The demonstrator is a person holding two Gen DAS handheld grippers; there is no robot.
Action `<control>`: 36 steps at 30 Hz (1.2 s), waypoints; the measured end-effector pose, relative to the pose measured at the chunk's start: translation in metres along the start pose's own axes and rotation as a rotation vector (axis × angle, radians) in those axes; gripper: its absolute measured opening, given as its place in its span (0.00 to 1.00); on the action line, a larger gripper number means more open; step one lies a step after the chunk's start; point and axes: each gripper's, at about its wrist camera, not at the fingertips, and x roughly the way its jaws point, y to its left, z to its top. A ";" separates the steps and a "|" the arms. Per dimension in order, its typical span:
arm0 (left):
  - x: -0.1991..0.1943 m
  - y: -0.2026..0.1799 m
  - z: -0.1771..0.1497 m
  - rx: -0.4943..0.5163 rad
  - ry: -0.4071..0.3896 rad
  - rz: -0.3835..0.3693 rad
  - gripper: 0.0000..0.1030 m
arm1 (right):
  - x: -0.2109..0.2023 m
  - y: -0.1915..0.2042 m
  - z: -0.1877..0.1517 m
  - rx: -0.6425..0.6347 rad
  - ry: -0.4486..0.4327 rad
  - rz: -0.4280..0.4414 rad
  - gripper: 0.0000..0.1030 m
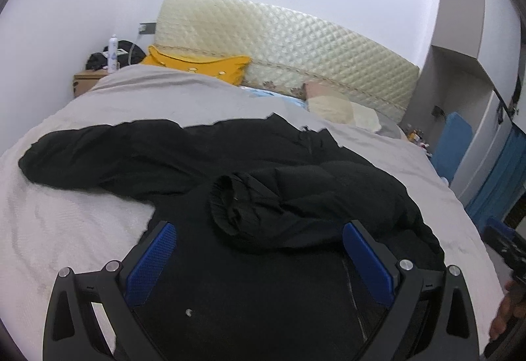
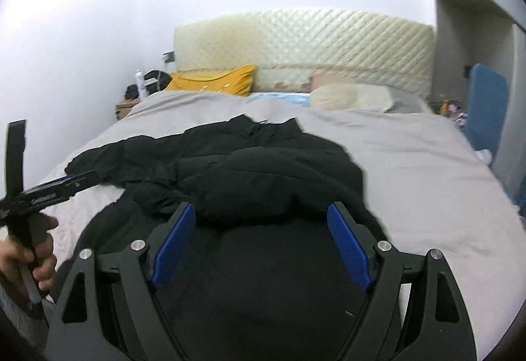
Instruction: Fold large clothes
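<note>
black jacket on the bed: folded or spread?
Partly folded: one sleeve lies across the black jacket body; the other sleeve is spread flat on the bed.

The black jacket's [image 1: 250,170] near hem runs off the bottom edge; small items beside the blue chair [image 2: 486,104] blur beyond recognition.

Black jacket [image 1: 263,170] (yellow pillow [image 1: 200,63] behind)

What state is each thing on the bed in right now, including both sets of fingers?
Black jacket: spread on the bed, one sleeve folded over its body, other sleeve stretched out.
Sleeve cuff: lying on the jacket, released.
Left gripper: fingers open, empty.
Right gripper: fingers open, empty.
Grey cover: spread flat, lightly wrinkled.
Yellow pillow: leaning on the headboard.
</note>
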 end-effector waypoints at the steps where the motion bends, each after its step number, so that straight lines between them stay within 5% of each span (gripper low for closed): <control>1: 0.002 -0.002 -0.001 0.003 0.007 -0.003 1.00 | -0.013 -0.006 -0.004 0.014 -0.009 -0.009 0.81; 11: 0.048 0.002 -0.013 -0.022 0.138 0.015 0.97 | -0.047 -0.032 -0.038 0.129 -0.037 -0.052 1.00; 24: 0.124 0.036 0.008 -0.122 0.268 0.041 0.95 | -0.029 -0.036 -0.048 0.124 -0.018 -0.043 1.00; 28: 0.164 0.053 -0.001 -0.190 0.349 0.039 0.82 | -0.017 -0.040 -0.046 0.143 -0.010 -0.069 1.00; 32: 0.185 0.073 -0.003 -0.318 0.358 -0.014 0.81 | -0.008 -0.041 -0.048 0.137 0.008 -0.070 1.00; 36: 0.197 0.072 0.001 -0.298 0.349 -0.043 0.47 | 0.002 -0.046 -0.050 0.151 0.024 -0.060 1.00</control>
